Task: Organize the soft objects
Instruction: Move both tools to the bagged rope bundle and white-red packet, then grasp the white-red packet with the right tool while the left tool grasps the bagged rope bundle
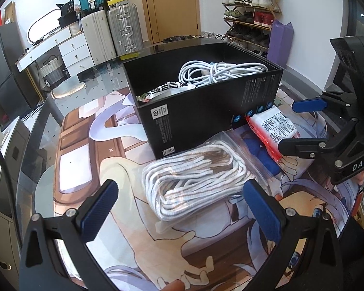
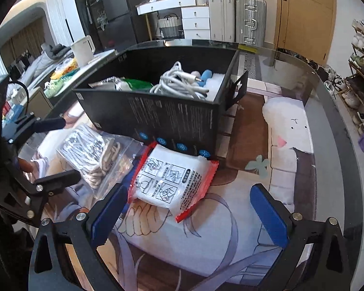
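Note:
A clear bag of coiled white rope (image 1: 196,181) lies on the printed mat in front of a black box (image 1: 206,114). My left gripper (image 1: 182,208) is open, its blue pads either side of the bag's near end, not touching it. A white packet with red edges (image 2: 172,181) lies against the box's front wall. My right gripper (image 2: 189,215) is open just in front of the packet; it also shows in the left wrist view (image 1: 301,126) around the packet (image 1: 274,127). The box (image 2: 172,121) holds a white cable bundle (image 1: 218,71) and other packets. The rope bag (image 2: 97,155) lies left of the packet.
The glass table (image 2: 332,145) has a rounded edge, with a printed mat (image 1: 89,157) on it. Suitcases (image 1: 111,34), white drawers and a shoe rack (image 1: 252,17) stand beyond the table. A counter with a kettle (image 2: 83,48) is at far left.

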`<state>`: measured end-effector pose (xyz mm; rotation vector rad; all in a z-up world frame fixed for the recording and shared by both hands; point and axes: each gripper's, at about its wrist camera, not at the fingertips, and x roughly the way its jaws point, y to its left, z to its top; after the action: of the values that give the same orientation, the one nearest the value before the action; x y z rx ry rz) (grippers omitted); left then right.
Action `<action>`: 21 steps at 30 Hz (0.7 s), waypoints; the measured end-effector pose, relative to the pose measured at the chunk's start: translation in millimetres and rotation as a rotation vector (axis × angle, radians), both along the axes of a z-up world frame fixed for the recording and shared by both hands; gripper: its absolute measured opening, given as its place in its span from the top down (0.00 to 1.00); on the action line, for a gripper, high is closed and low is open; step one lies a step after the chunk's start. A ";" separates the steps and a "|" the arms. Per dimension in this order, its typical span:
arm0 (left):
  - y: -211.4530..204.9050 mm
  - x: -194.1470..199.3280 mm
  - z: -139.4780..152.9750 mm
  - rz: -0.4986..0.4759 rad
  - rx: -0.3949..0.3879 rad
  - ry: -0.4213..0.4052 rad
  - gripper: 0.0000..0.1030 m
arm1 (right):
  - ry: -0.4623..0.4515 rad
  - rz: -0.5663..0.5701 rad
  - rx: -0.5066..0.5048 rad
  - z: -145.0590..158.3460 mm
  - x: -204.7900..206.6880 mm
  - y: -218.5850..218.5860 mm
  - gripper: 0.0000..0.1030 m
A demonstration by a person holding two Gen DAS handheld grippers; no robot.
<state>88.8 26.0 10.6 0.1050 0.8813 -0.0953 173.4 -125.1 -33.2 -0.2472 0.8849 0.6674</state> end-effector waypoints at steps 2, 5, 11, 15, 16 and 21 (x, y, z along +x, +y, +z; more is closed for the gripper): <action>0.0 0.1 0.1 0.000 0.001 -0.001 0.00 | -0.004 0.009 0.003 -1.3 -5.1 4.5 0.01; -0.1 0.1 0.1 -0.001 0.001 -0.001 0.00 | -0.009 0.006 0.001 -3.3 -7.1 8.8 0.01; -0.3 0.2 1.0 -0.003 -0.001 -0.002 0.00 | -0.021 0.006 -0.019 -8.1 -9.8 16.7 0.05; -0.6 0.2 2.7 -0.001 -0.010 -0.004 0.00 | -0.022 0.009 -0.021 -7.0 -9.0 14.8 0.22; 0.0 0.2 3.2 0.000 -0.012 -0.006 0.00 | -0.023 0.014 -0.021 -6.6 -9.4 13.8 0.27; 1.8 1.0 4.0 0.001 -0.036 -0.005 0.00 | -0.037 0.037 -0.013 -2.3 -12.5 6.6 0.36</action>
<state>89.8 27.8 14.7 0.0713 0.8742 -0.1094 160.8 -118.5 -35.5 -0.2875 0.8507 0.6896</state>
